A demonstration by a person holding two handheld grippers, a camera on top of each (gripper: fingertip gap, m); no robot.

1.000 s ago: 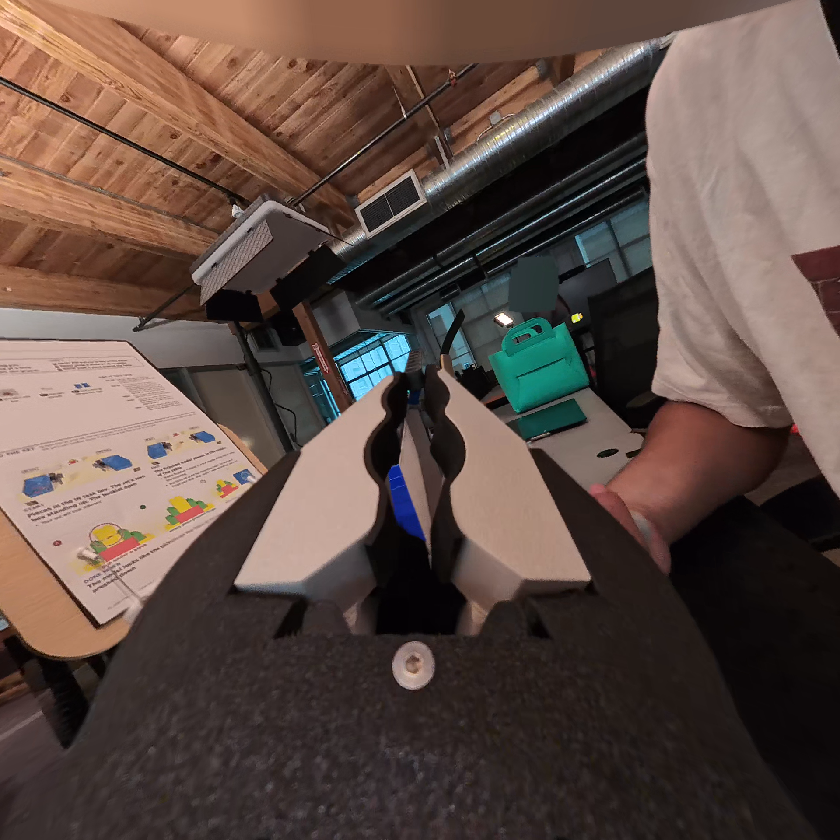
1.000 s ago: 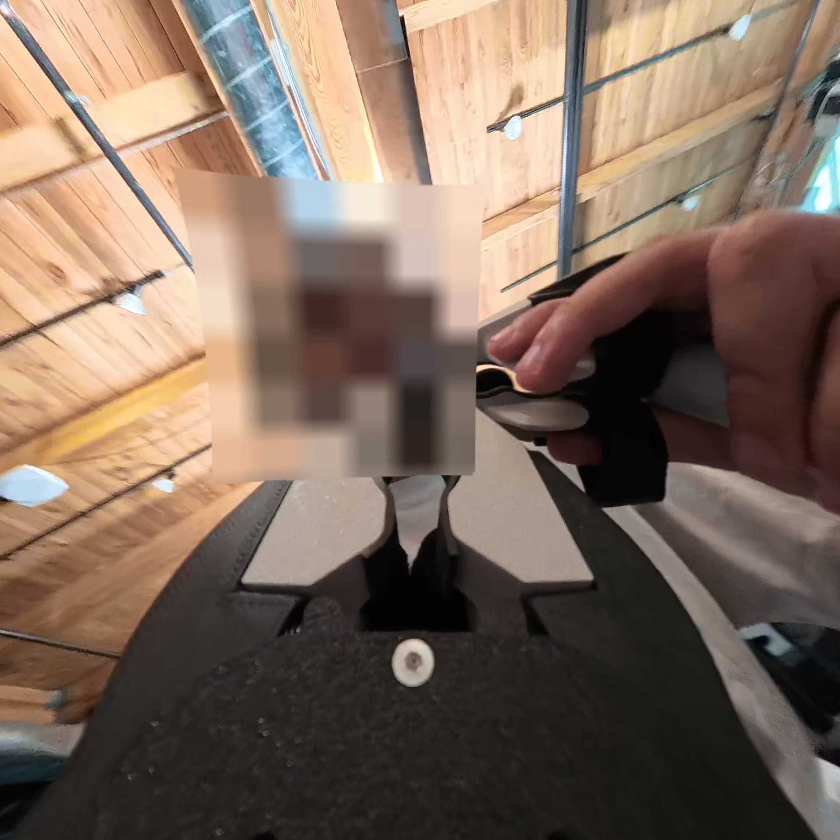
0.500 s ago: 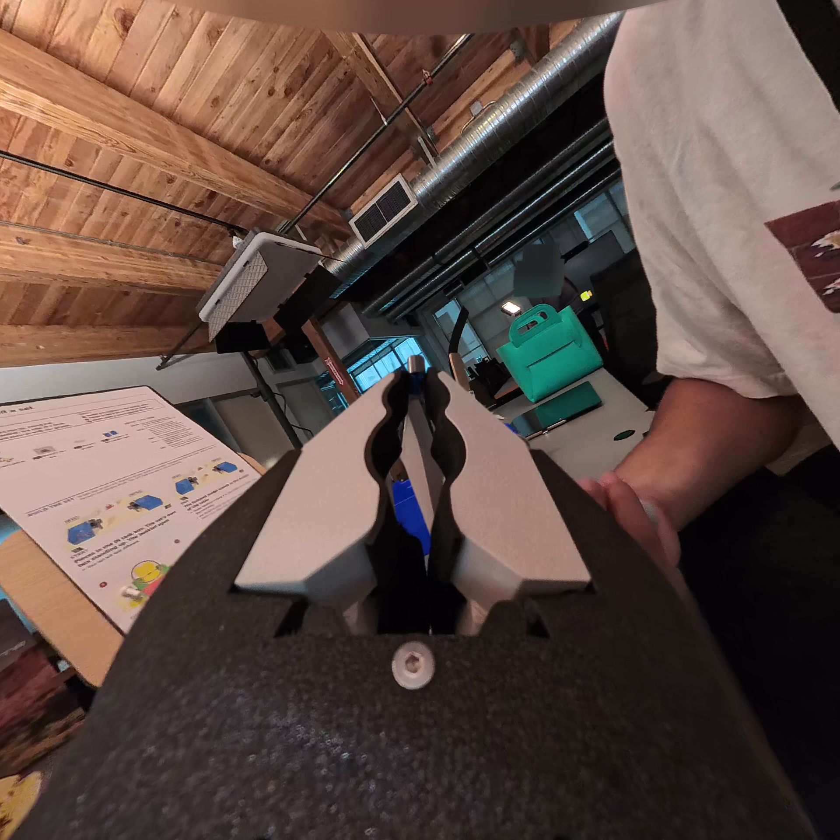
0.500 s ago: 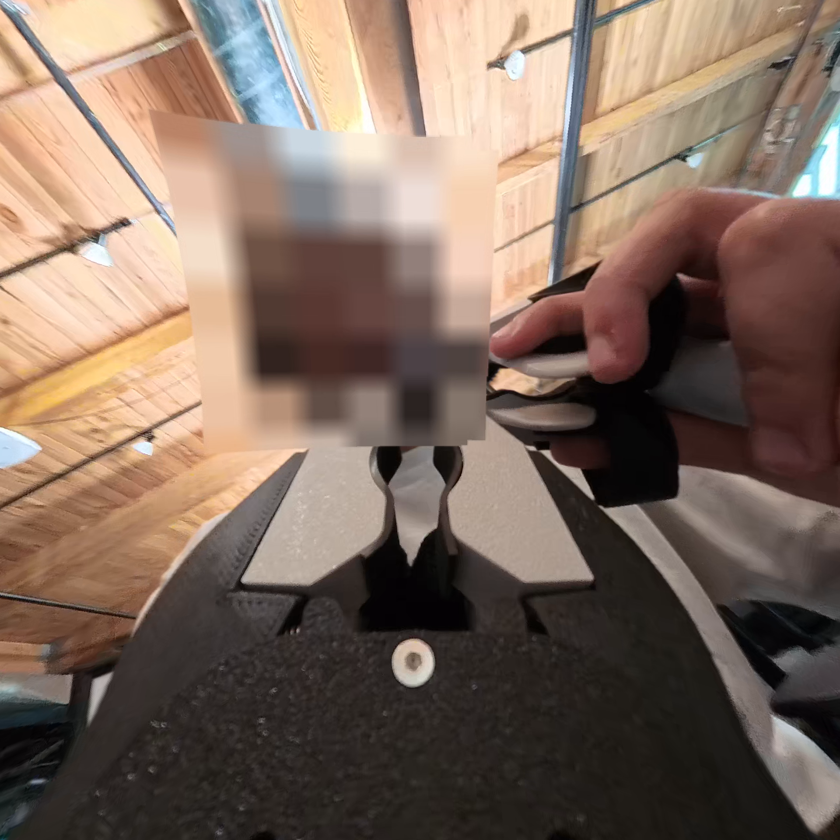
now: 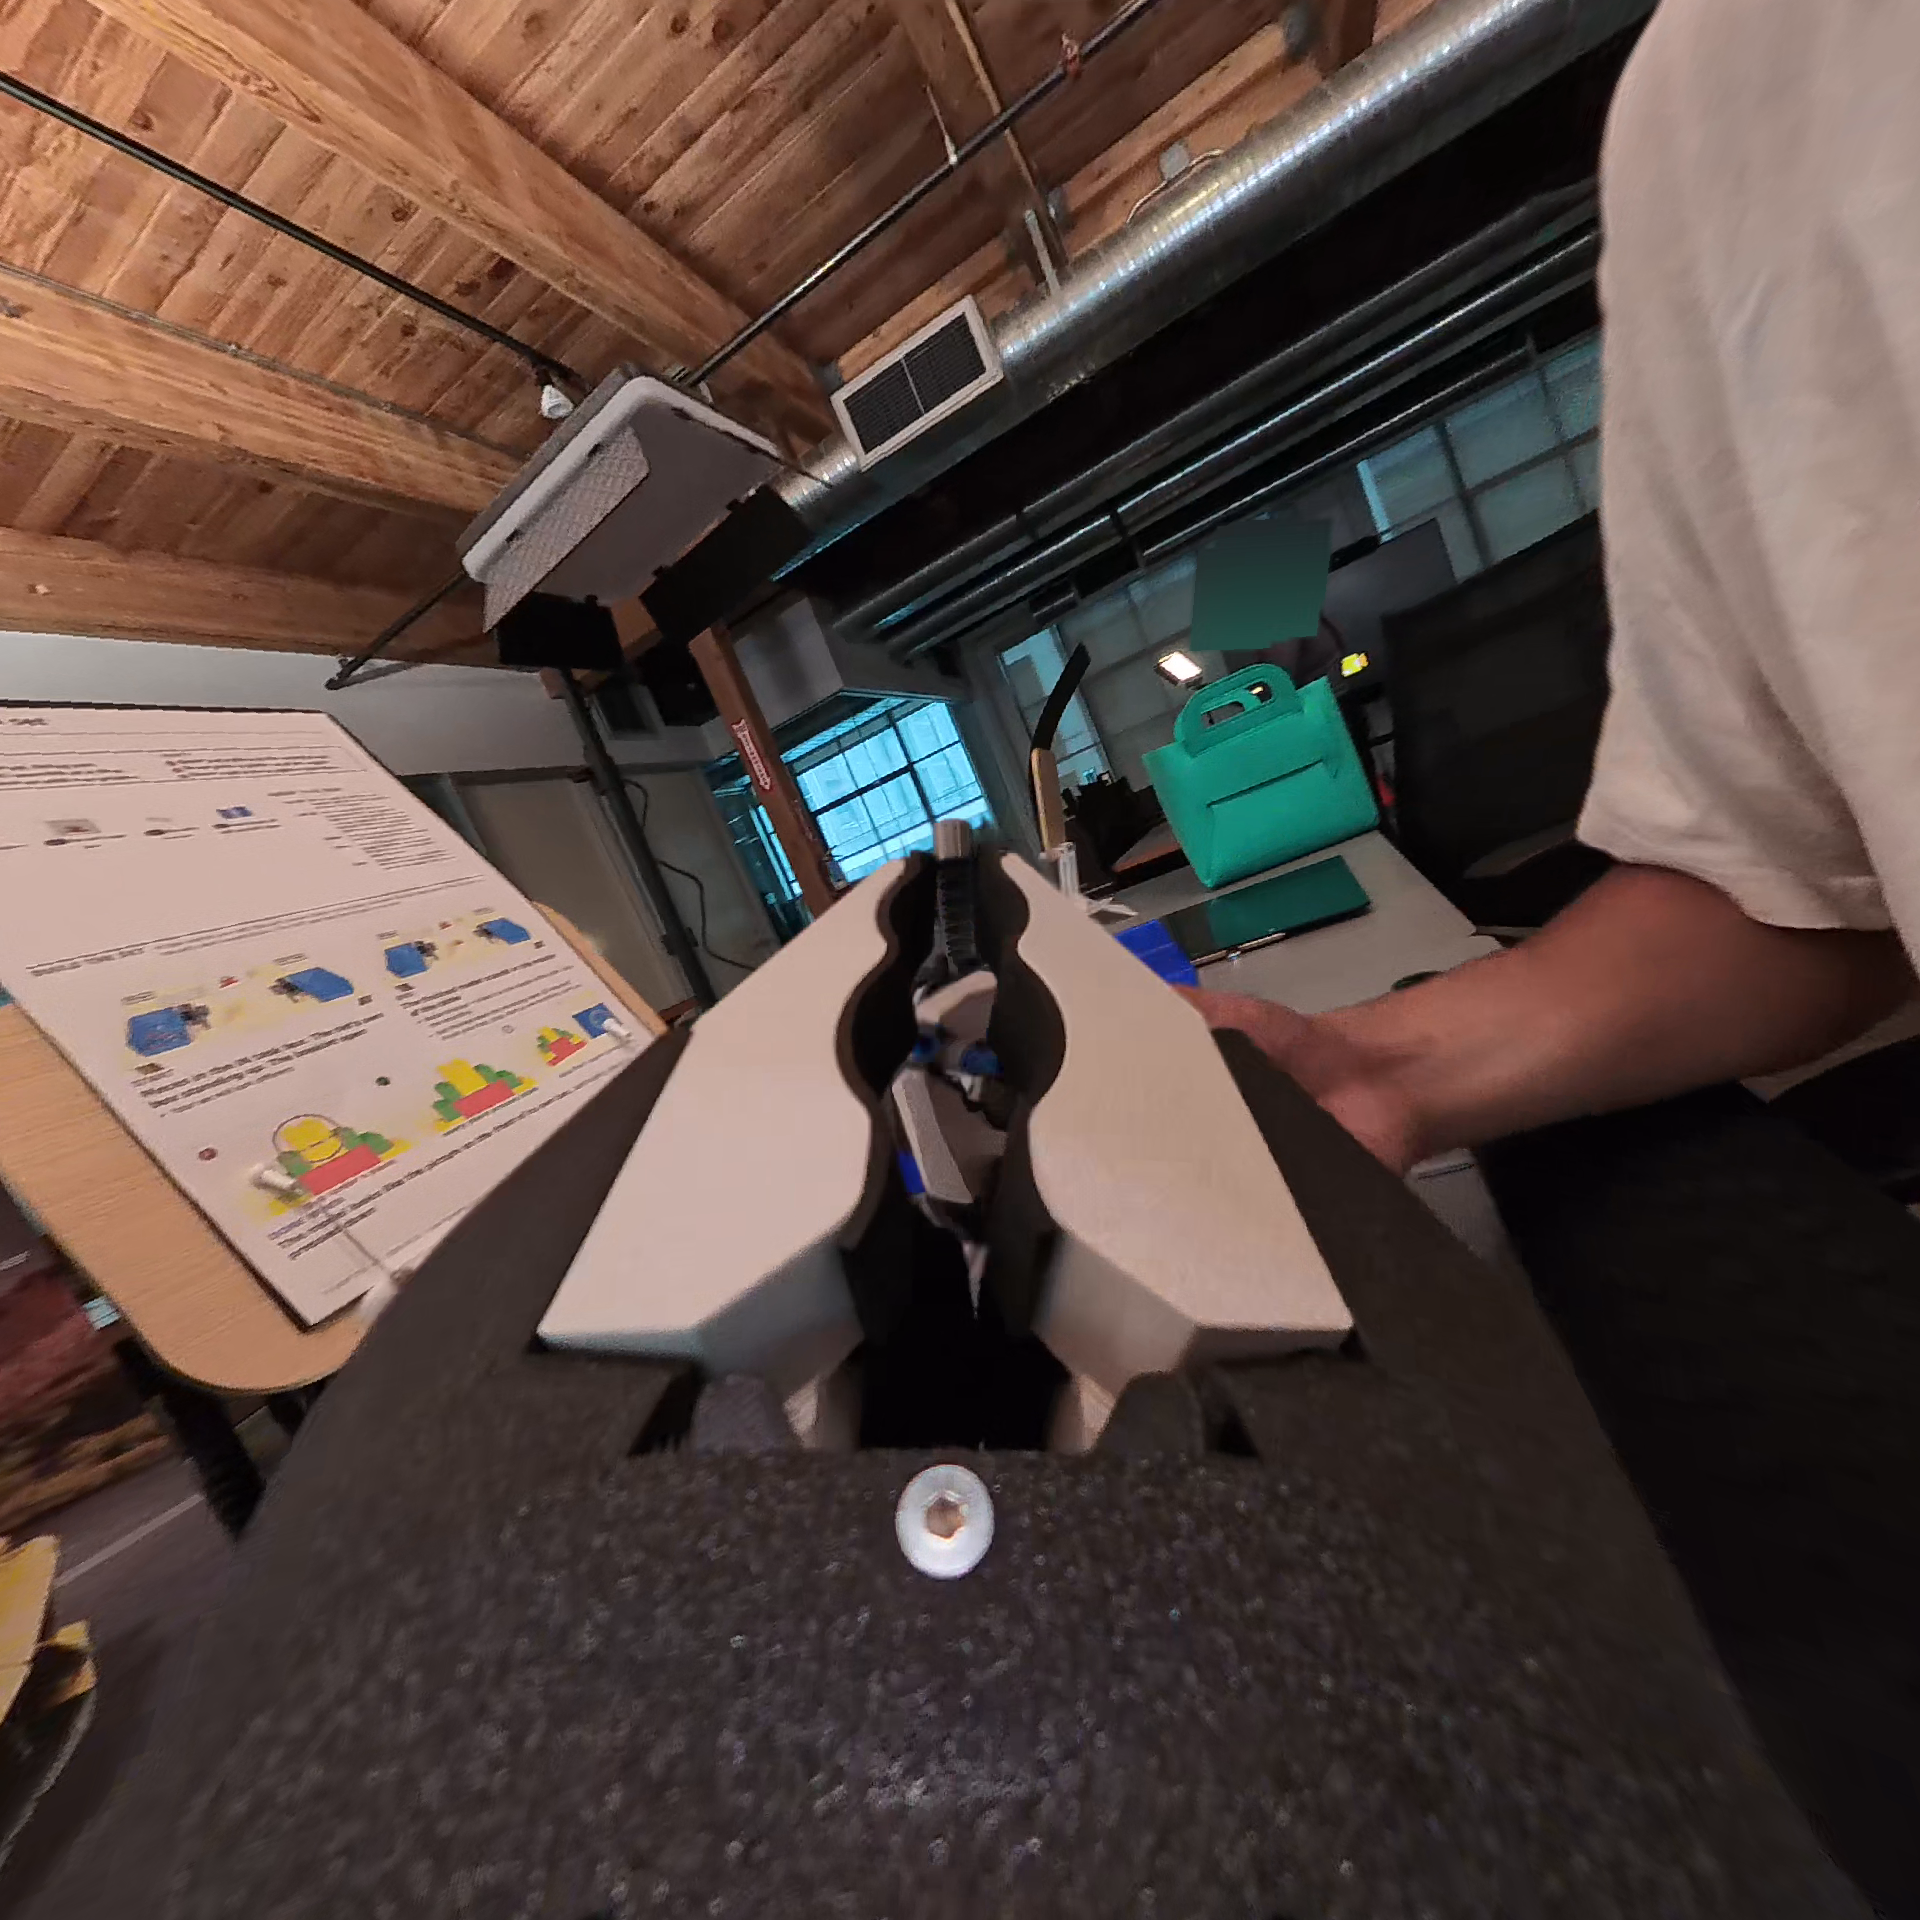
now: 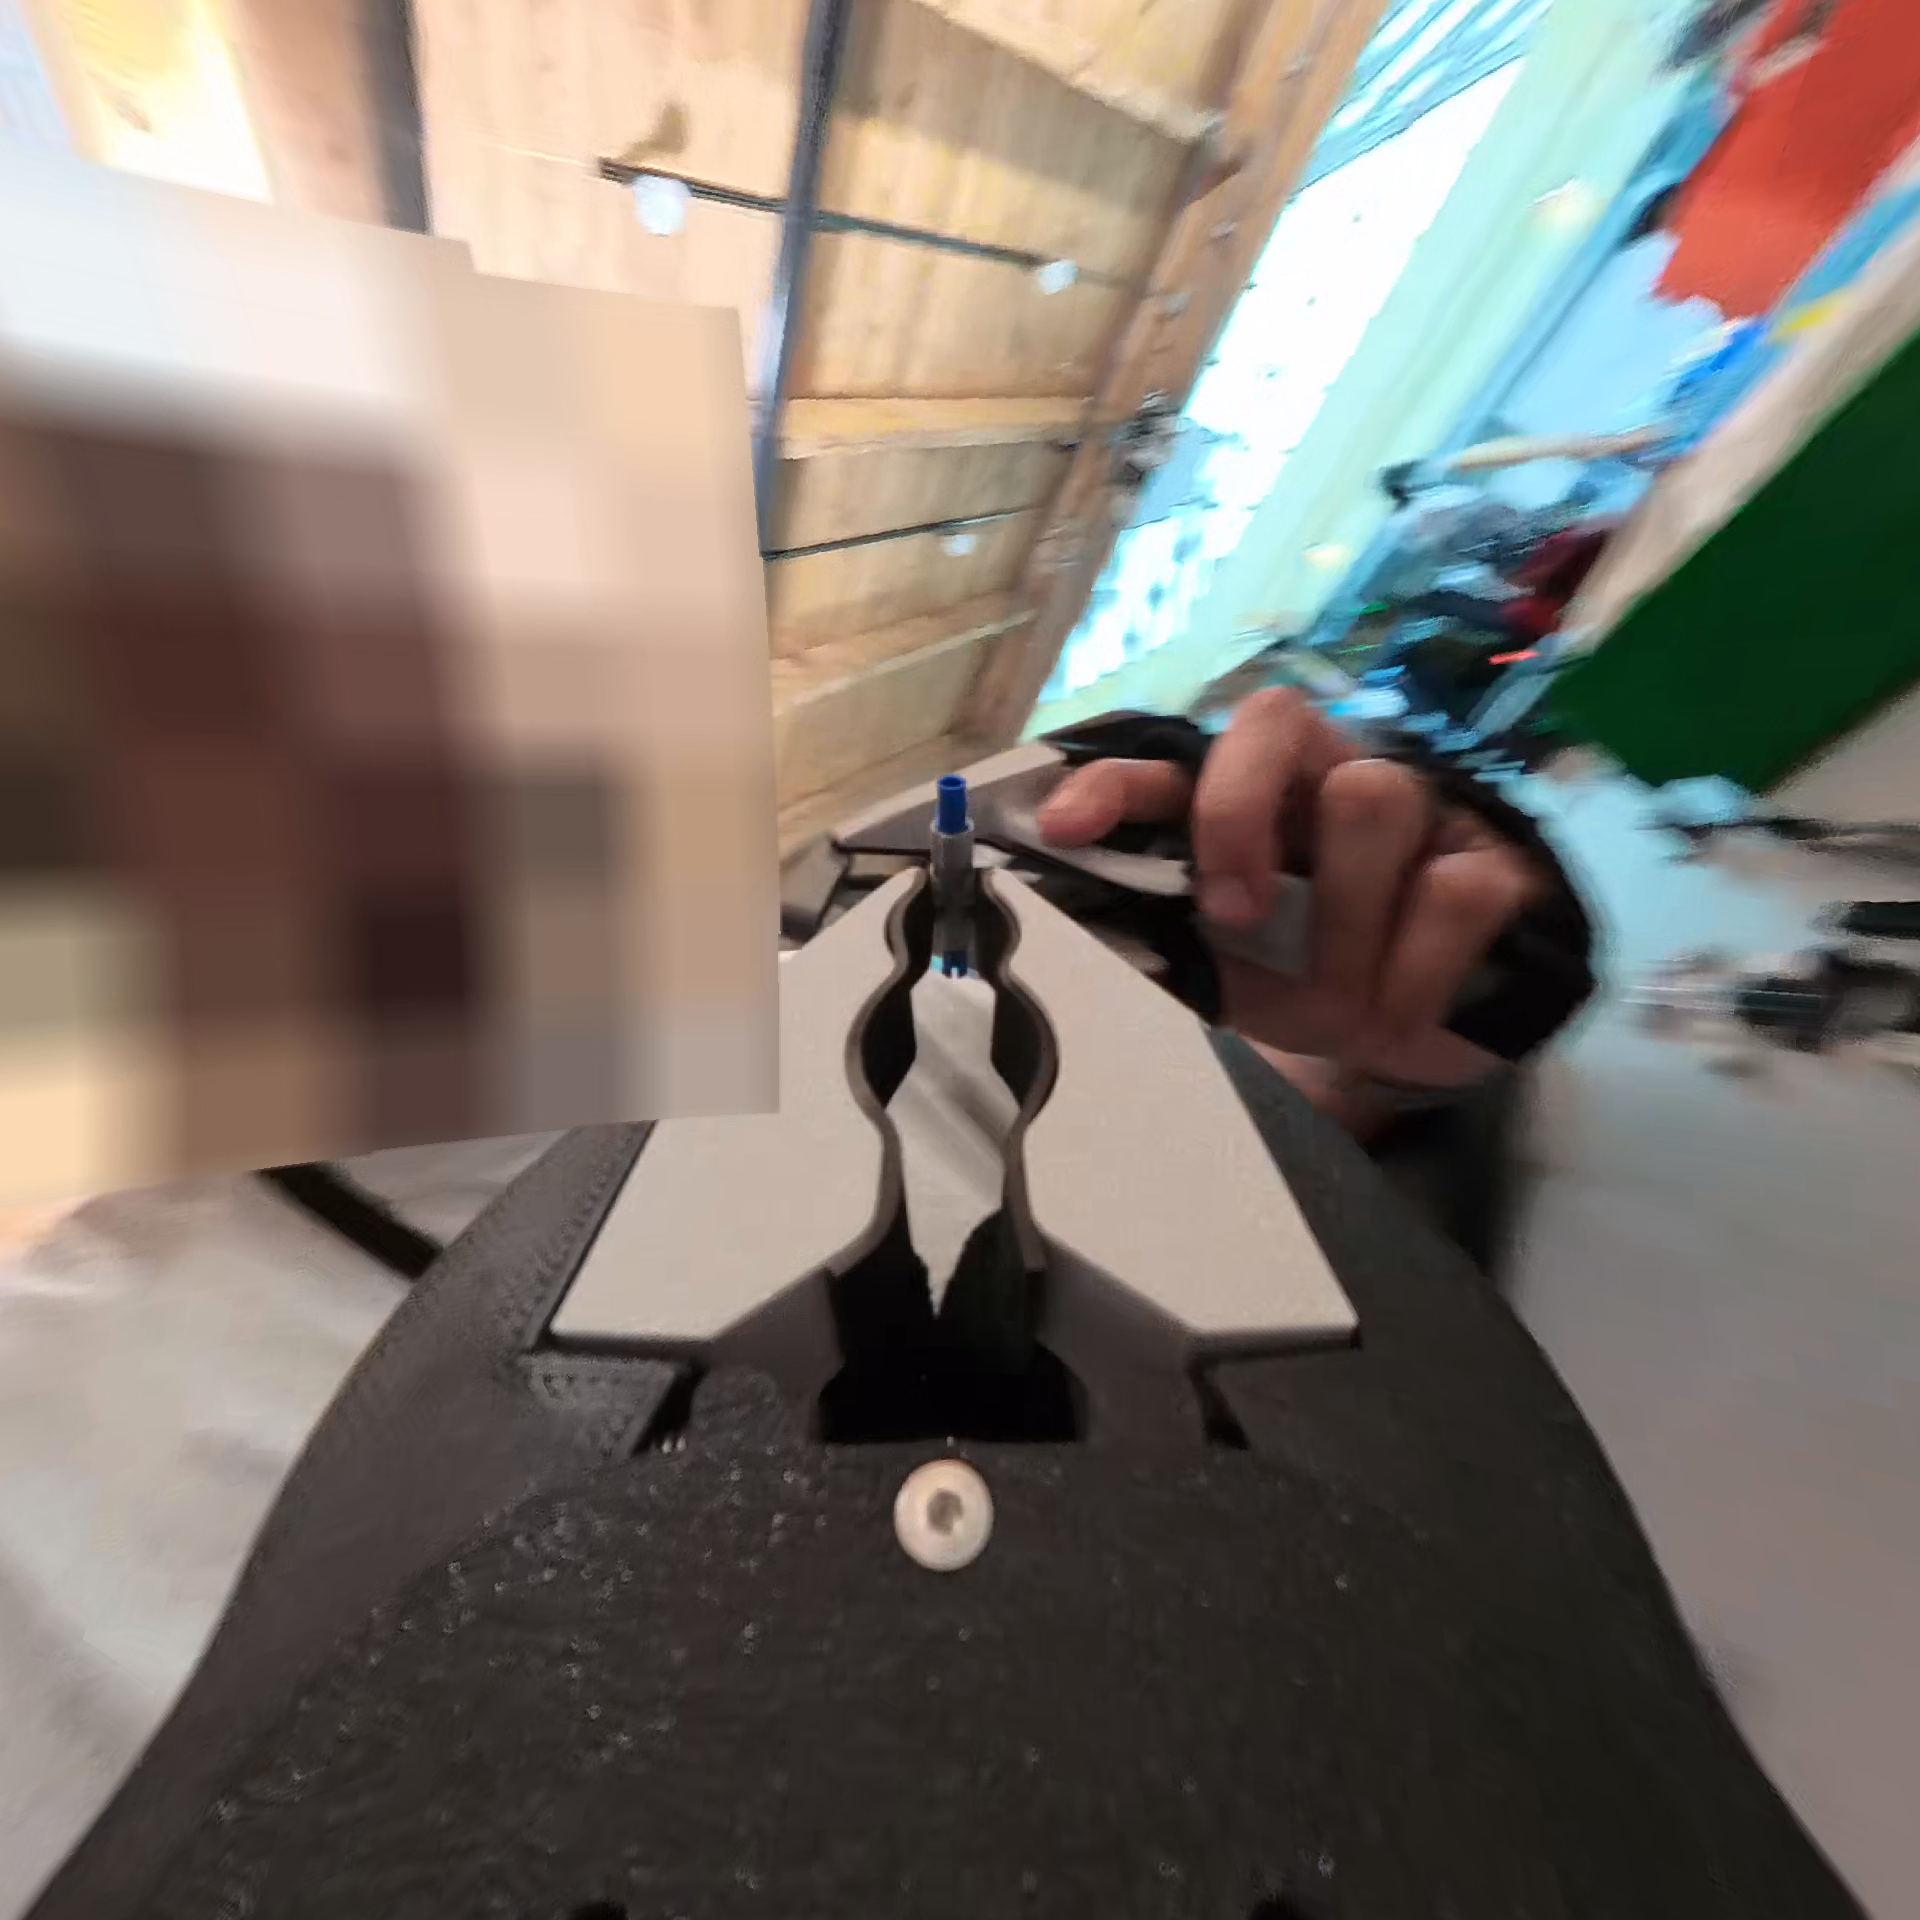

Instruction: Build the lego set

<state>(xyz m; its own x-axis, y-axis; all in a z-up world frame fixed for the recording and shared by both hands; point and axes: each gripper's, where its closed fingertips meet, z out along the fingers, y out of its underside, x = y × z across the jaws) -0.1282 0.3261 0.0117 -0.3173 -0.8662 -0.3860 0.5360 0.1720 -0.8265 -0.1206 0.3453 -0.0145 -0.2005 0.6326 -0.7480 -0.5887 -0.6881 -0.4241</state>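
Pins changed most: our right gripper (image 6: 953, 894) now pinched a blue-tipped grey pin (image 6: 951, 847), left gripper (image 5: 958, 883) gripped a black ridged axle (image 5: 954, 902), both closed, ready for joining

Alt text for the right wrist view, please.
The right gripper is shut on a small grey-and-blue pin that stands upright at its fingertips. Behind it, a hand holds the other gripper under a wooden ceiling; the background is motion-blurred.

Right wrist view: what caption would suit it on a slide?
Right gripper pinches a small grey-and-blue lego pin upright at its tips, a person's hand working a second handheld gripper just beyond.
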